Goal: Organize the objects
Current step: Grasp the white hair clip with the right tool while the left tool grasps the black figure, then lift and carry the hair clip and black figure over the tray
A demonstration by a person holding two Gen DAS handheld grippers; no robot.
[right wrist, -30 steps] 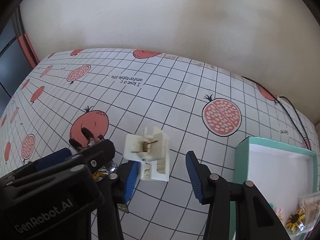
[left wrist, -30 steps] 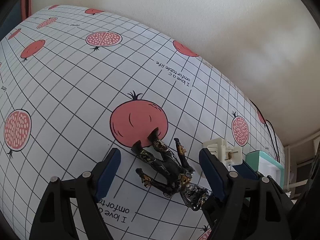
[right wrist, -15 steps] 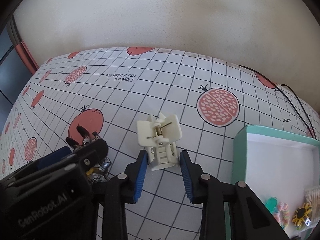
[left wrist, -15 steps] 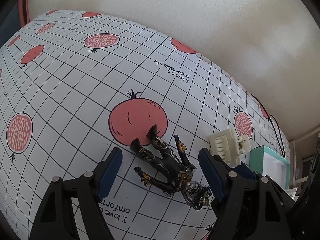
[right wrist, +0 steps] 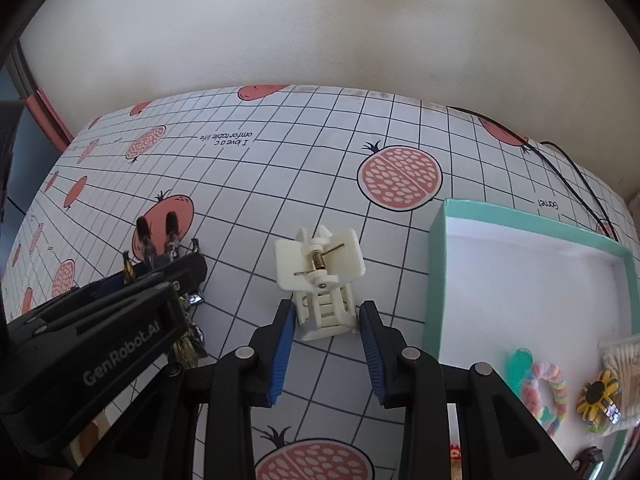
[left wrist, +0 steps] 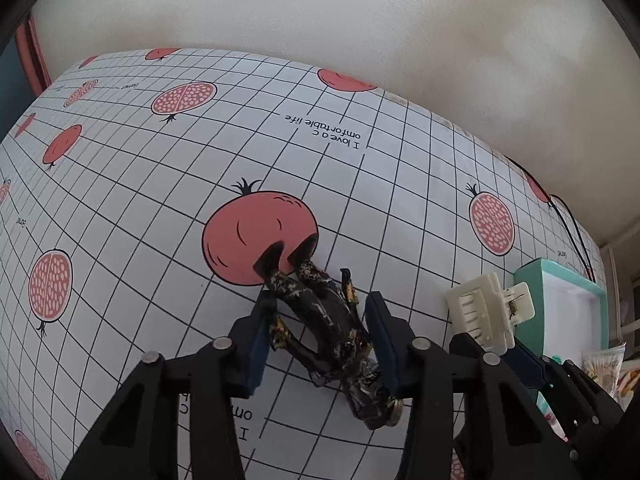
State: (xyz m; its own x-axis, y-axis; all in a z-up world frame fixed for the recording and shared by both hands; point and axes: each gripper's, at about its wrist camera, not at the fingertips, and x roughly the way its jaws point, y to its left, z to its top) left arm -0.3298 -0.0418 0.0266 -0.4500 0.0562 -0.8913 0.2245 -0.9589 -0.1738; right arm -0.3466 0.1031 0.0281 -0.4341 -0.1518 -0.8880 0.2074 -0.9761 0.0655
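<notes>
A black and gold action figure [left wrist: 320,320] lies on the pomegranate-print tablecloth [left wrist: 160,184]. My left gripper [left wrist: 320,322] is shut on the figure's torso, its feet pointing away. The figure's feet also show in the right wrist view [right wrist: 160,236]. A white hair claw clip [right wrist: 320,280] is held between the blue pads of my right gripper [right wrist: 326,320], which is shut on its toothed end; it looks lifted slightly off the cloth. The clip also shows in the left wrist view [left wrist: 486,314].
A teal-rimmed white box [right wrist: 436,280] stands at the right, holding a pastel hair tie [right wrist: 544,392], a sunflower clip [right wrist: 598,394] and a cotton swab pack [right wrist: 624,364]. A black cable [right wrist: 576,172] runs along the back right. A white wall lies behind the table.
My left gripper closed from wide open onto the figure. My right gripper closed on the white clip, which has turned and rose a little.
</notes>
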